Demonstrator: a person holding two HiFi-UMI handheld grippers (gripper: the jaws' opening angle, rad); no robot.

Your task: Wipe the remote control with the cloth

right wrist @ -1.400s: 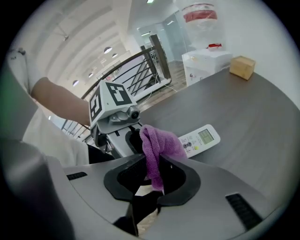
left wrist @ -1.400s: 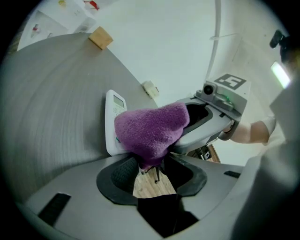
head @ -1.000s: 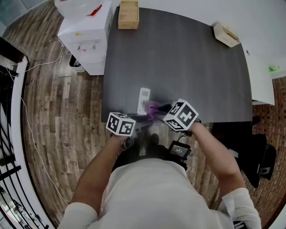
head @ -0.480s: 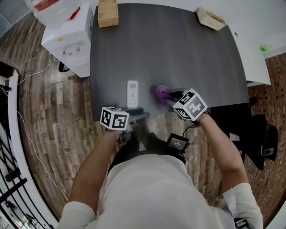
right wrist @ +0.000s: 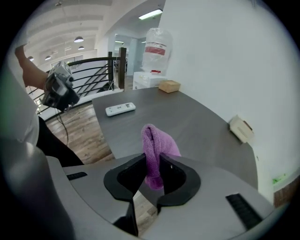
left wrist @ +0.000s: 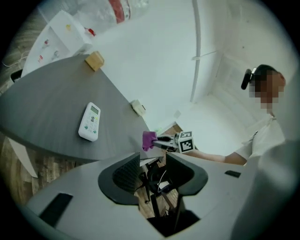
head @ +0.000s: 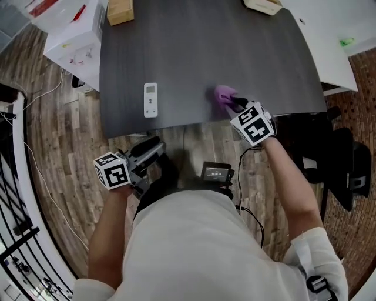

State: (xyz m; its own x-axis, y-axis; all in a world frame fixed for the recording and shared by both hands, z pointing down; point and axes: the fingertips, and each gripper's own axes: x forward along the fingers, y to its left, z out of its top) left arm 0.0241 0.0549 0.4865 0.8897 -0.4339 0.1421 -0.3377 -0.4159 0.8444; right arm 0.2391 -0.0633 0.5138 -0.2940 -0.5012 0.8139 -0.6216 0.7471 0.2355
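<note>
The white remote control (head: 150,100) lies flat near the front edge of the dark grey table (head: 194,53), with nothing touching it. To its right, my right gripper (head: 234,103) is shut on a bunched purple cloth (head: 223,94) just above the table's front edge. In the right gripper view the cloth (right wrist: 157,143) stands up between the jaws, with the remote (right wrist: 120,109) far off to the left. My left gripper (head: 151,148) is off the table, over the wooden floor, below the remote. Its jaws (left wrist: 153,154) are open and hold nothing.
A wooden box (head: 119,10) and a light wooden tray (head: 262,6) sit at the table's far edge. A white water dispenser (head: 70,41) stands to the table's left. A white counter (head: 338,26) adjoins it on the right. A black device (head: 217,172) hangs at the person's waist.
The right gripper has carried the cloth to the right, away from the remote. The left gripper has drawn back from the table edge, down and to the left.
</note>
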